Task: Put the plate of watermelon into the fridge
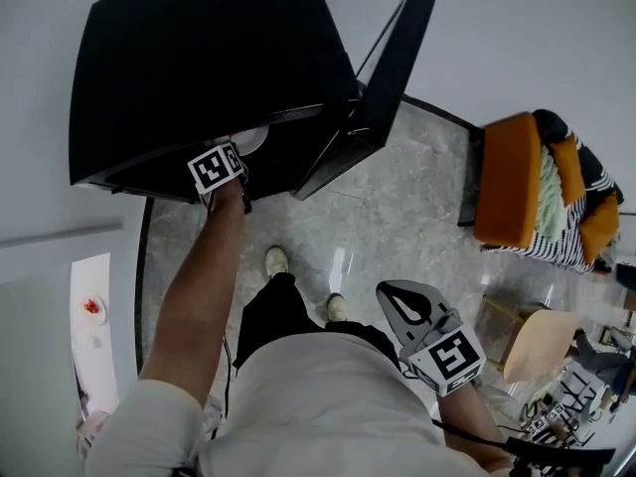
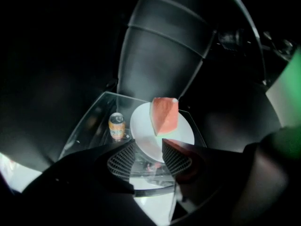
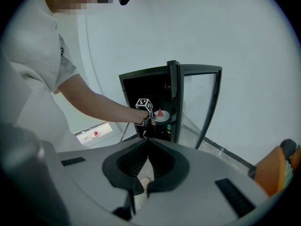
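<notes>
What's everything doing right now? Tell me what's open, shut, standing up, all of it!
Fridge door: open.
Plate: on the glass shelf inside, holding the watermelon.
Watermelon: one wedge, on the plate.
Can: upright, beside the plate.
Left claw: open, at the plate's near rim.
Right claw: shut, empty.

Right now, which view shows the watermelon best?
The left gripper view: the watermelon sits close and lit, on its plate on the glass shelf. The right gripper view shows it only as a tiny red speck inside the fridge. In the head view the fridge top hides it.
</notes>
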The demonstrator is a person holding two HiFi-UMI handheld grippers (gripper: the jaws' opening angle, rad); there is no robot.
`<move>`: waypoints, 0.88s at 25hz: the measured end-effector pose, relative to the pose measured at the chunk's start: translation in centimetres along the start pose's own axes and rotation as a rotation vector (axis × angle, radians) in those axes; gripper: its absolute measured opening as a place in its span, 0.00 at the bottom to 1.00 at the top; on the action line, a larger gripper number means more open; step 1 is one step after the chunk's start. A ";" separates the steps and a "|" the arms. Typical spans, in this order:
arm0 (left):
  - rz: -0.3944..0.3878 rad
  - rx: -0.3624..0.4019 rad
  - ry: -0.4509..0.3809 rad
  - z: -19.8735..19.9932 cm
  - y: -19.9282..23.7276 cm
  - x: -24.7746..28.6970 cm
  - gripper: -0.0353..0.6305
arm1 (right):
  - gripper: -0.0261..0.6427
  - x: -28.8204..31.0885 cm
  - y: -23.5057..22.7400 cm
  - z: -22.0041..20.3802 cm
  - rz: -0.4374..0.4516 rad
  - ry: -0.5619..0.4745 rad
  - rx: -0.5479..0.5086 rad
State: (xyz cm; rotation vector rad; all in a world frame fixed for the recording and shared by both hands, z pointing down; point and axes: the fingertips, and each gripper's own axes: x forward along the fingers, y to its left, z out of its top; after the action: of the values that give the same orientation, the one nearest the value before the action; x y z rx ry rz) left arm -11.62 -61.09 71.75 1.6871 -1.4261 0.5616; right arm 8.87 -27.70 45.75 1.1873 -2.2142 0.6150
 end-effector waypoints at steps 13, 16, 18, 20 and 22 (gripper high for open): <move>-0.024 0.054 -0.100 -1.4 -2.9 -8.9 0.31 | 0.06 -4.9 -0.3 -1.8 0.075 -0.095 -0.039; -0.044 0.065 -0.119 -3.1 -4.5 -12.2 0.30 | 0.06 -6.9 -0.2 -3.2 0.108 -0.109 -0.060; -0.072 0.068 -0.133 -4.7 -5.8 -14.6 0.30 | 0.06 -8.3 -0.2 -4.3 0.126 -0.119 -0.068; -0.105 0.047 -0.152 -6.6 -7.1 -17.2 0.30 | 0.06 -9.8 0.0 -5.4 0.148 -0.128 -0.076; -0.130 0.025 -0.180 -8.7 -8.0 -20.1 0.28 | 0.06 -11.3 0.2 -6.4 0.174 -0.139 -0.096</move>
State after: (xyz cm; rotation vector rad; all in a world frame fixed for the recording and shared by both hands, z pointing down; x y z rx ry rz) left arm -7.61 -42.38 58.46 1.8736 -1.4260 0.3639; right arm 15.45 -16.84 43.11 1.0239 -2.4539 0.5014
